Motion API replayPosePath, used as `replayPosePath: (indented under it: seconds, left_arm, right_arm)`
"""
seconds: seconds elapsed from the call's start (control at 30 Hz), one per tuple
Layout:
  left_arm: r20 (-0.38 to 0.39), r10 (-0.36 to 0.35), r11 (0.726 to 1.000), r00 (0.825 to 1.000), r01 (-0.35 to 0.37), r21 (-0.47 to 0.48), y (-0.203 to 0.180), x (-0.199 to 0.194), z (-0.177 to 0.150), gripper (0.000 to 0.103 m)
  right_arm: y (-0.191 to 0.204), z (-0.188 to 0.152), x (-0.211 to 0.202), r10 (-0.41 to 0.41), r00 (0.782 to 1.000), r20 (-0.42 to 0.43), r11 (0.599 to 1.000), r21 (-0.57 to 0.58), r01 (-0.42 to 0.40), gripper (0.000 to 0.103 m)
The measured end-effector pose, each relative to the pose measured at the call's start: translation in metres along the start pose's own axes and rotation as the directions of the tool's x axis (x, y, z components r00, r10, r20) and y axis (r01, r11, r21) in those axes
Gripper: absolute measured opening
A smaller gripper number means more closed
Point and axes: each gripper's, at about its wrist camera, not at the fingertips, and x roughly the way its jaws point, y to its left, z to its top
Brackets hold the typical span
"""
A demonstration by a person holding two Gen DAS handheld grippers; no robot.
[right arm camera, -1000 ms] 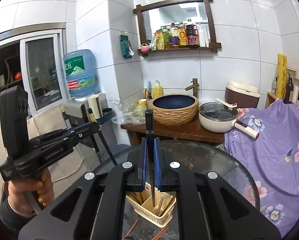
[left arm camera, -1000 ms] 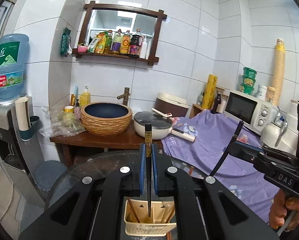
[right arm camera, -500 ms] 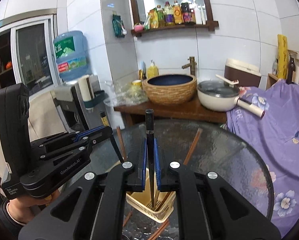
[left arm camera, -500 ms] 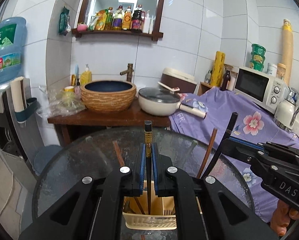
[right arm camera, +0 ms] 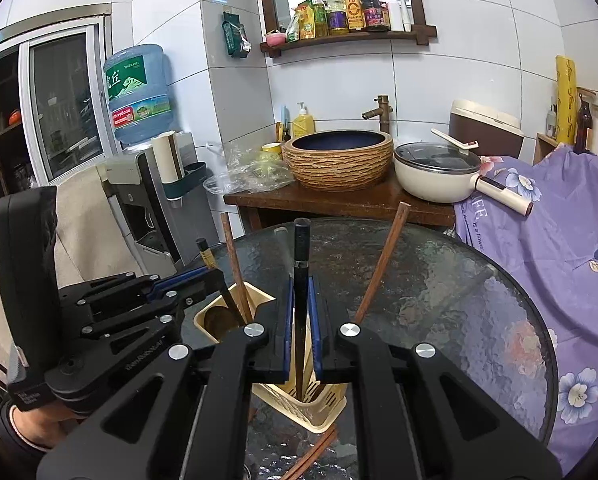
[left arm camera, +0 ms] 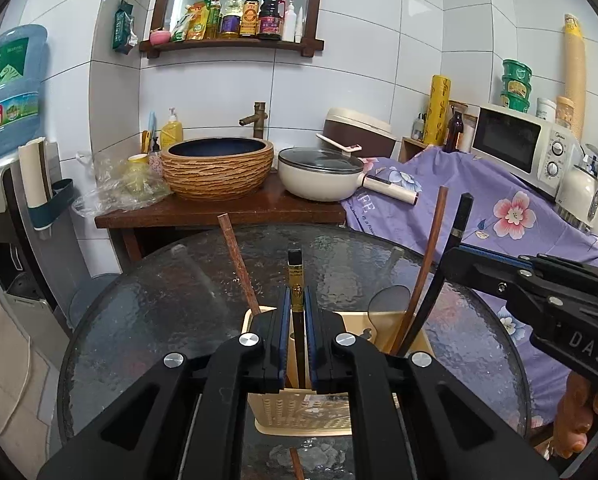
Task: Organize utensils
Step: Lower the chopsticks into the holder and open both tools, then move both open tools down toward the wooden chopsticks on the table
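A cream utensil basket [left arm camera: 299, 410] [right arm camera: 319, 404] stands on the round glass table [left arm camera: 179, 300] [right arm camera: 439, 292]. My left gripper [left arm camera: 298, 320] is shut on a black chopstick with a gold band [left arm camera: 295, 276], upright with its lower end inside the basket. My right gripper [right arm camera: 300, 316] is shut on a black chopstick [right arm camera: 301, 240], also upright and reaching into the basket. Two brown chopsticks [left arm camera: 237, 264] [right arm camera: 383, 264] lean in the basket. Each gripper shows in the other's view: the right one [left arm camera: 451, 258], the left one [right arm camera: 215, 276].
More brown chopsticks lie on the glass in front of the basket [right arm camera: 315, 452]. Behind the table stand a wooden counter [left arm camera: 219, 212] with a woven basin [left arm camera: 219, 168] and a white pot [left arm camera: 319, 176], purple cloth [left arm camera: 479, 200] at right, a water dispenser [right arm camera: 139, 92] at left.
Both grippers have come down and forward toward the basket with their chopsticks. The chopstick tips now sit lower inside it, and the basket and table look larger and closer.
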Motion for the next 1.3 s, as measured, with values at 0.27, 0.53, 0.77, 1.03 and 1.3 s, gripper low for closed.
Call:
replayPosePath:
  seconds: [0.27, 0.53, 0.77, 1.03, 1.3]
  left_arm:
    - [0.064, -0.018, 1.000, 0.998, 0.019, -0.020, 0.010, -0.040, -0.016, 0.066]
    - [0.046, -0.024, 0.999, 0.999, 0.026, -0.046, 0.021, -0.067, -0.071, 0.092]
    - [-0.066, -0.008, 0.999, 0.998, 0.005, -0.047, 0.024, -0.054, -0.123, 0.093]
    - [-0.152, -0.010, 0.996, 0.988, -0.004, -0.089, 0.033, -0.036, -0.160, 0.093]
    - [-0.196, 0.007, 0.993, 0.981, -0.030, -0.113, 0.043, -0.026, -0.180, 0.092]
  right_arm:
    - [-0.003, -0.014, -0.043, -0.024, 0.994, 0.103, 0.999, -0.025, 0.027, 0.052]
    - [-0.008, -0.079, -0.051, -0.021, 1.000, 0.010, 1.000, 0.010, 0.021, 0.064]
    - [-0.013, -0.137, -0.022, -0.026, 0.990, -0.141, 0.998, 0.055, 0.034, 0.064]
    - [-0.010, -0.172, -0.004, -0.068, 0.976, -0.208, 0.997, 0.028, 0.075, 0.064]
    - [-0.009, -0.192, 0.007, -0.103, 0.961, -0.256, 0.994, 0.001, 0.107, 0.064]
